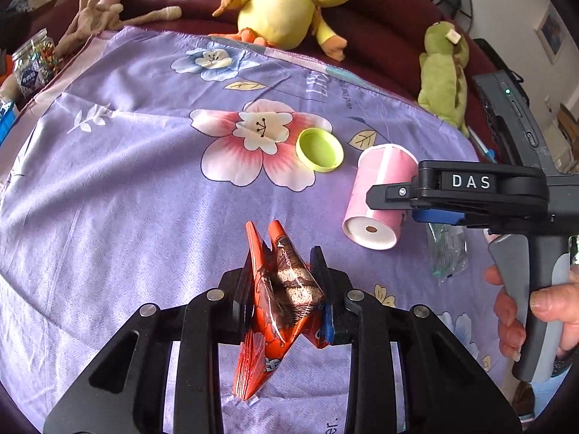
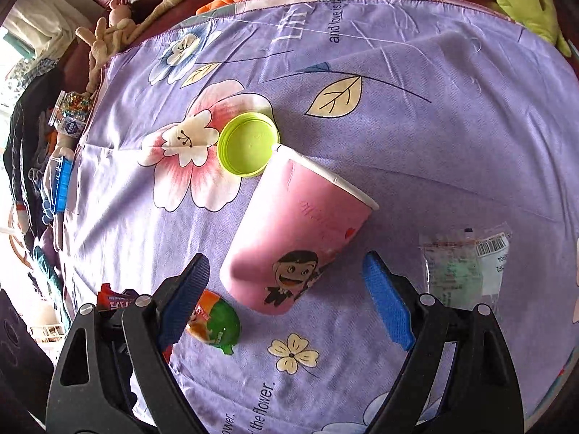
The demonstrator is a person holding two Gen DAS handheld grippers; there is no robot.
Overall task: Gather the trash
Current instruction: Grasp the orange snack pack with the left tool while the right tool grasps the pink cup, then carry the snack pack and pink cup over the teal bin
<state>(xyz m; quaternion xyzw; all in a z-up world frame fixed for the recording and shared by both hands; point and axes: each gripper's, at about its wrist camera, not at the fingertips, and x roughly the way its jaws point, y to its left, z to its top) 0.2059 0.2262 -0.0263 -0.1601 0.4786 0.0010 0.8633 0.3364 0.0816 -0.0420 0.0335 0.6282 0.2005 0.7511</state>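
Pink paper cup (image 2: pixel 295 238) lies on its side, rim toward the green lid (image 2: pixel 249 144), between the right gripper's (image 2: pixel 286 300) open jaws; left gripper (image 1: pixel 284 282) clamps an orange wrapper (image 1: pixel 275 300).

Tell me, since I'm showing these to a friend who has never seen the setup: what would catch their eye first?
Probably the crumpled orange snack wrapper pinched upright in the left gripper, close to the camera. Next, the pink paper cup lying on its side mid-cloth, with the right gripper hanging open over its base and a lime-green lid at its rim. Behind the purple floral cloth, a big yellow duck plush sits on the dark red sofa.
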